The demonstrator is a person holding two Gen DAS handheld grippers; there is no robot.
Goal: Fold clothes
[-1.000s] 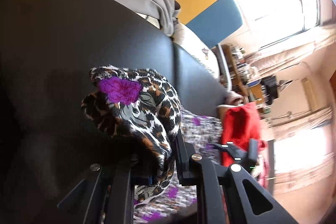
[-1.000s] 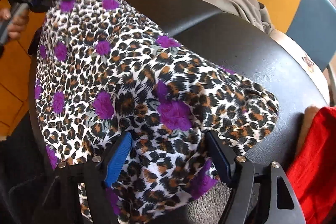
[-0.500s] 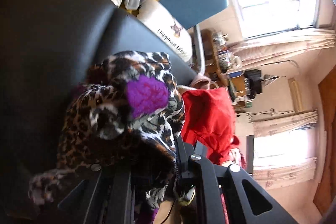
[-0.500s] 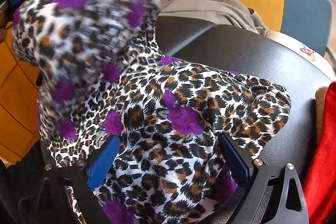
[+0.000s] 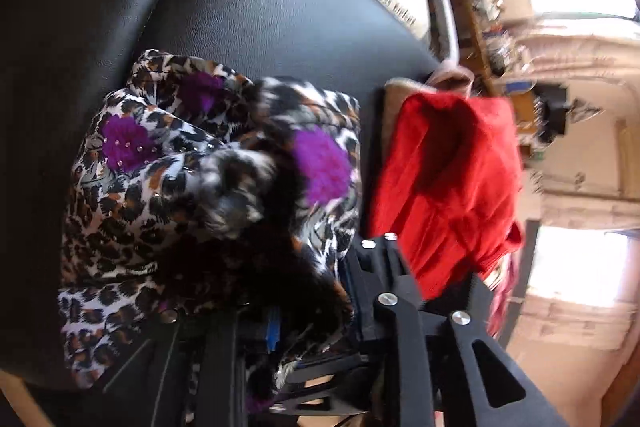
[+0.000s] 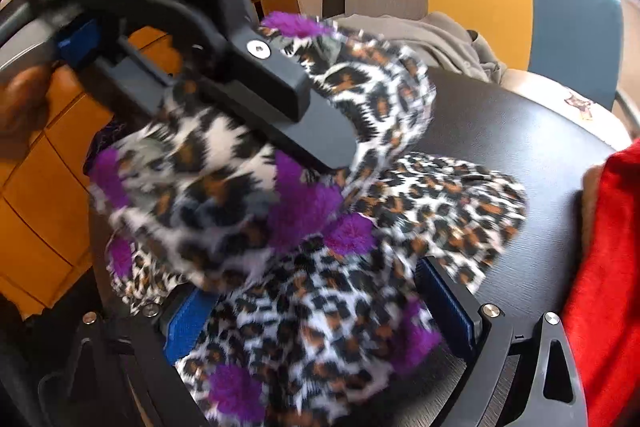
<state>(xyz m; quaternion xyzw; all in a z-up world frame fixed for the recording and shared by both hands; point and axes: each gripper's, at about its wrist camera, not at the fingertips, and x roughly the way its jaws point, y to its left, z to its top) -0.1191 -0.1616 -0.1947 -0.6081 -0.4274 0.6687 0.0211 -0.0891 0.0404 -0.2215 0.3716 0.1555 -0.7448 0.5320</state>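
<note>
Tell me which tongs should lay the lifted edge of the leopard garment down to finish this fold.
Left. The left tongs are clamped on the leopard-print garment, holding its raised edge above the black table. The right tongs are spread wide around the lower cloth, gripping nothing.

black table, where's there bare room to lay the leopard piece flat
Bare black table lies between the leopard garment, the grey clothes at the back and the red garment. In the left wrist view the table's upper left is bare too. It is crowded near both grippers, left gripper and right gripper, where the fabric bunches.
</note>
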